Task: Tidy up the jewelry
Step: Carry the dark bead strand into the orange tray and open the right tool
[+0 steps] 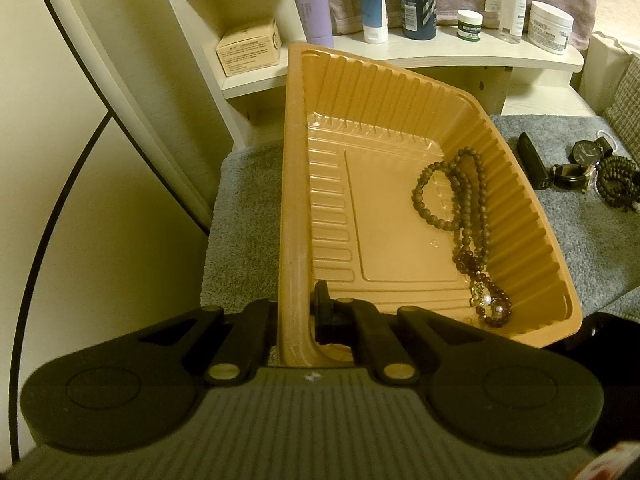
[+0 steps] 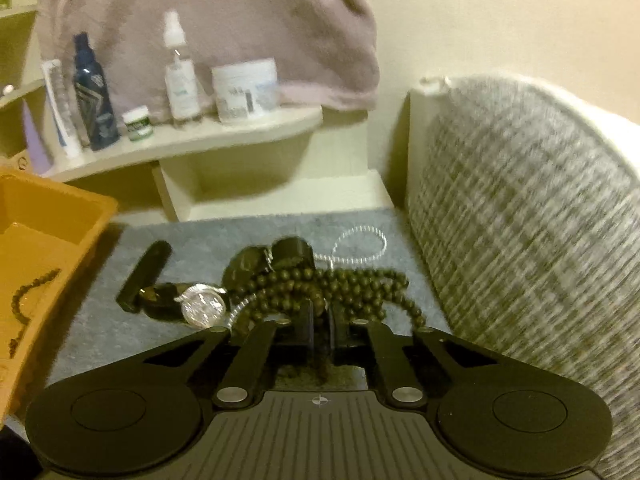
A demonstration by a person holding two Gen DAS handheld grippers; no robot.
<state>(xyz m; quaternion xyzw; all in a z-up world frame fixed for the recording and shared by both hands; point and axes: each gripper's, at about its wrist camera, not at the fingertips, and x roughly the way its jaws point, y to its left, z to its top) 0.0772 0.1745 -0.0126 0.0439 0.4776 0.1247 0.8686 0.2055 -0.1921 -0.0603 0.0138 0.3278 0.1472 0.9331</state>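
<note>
Closest to the lens, the left tongs (image 1: pixel 294 312) are clamped on the near rim of the orange tray (image 1: pixel 289 184), one pad inside the wall and one outside, holding it tipped toward the left edge of the tabletop (image 1: pixel 592 248). Inside, a brown bead necklace (image 1: pixel 452 196) and a dark red bracelet (image 1: pixel 490 300) lie against the tray's right wall. Toward the right edge of the tabletop sits the unsorted pile — the right tongs (image 2: pixel 320 316) have their jaws drawn together on a strand of the dark bead string (image 2: pixel 320 284), which is heaped beside a silver watch (image 2: pixel 202 304), a black watch (image 2: pixel 276 258), a black bar-shaped case (image 2: pixel 146 274) and a thin clear bracelet (image 2: pixel 360 244). The view is blurred, so whether only one loop is pinched I cannot tell. Judging from this, the lift wants to be slow and straight up — the beads lie against the silver watch and could drag it along. Keeping the tray steady and carrying the string well over its rim before letting go should stop it draping across the wall.
</note>
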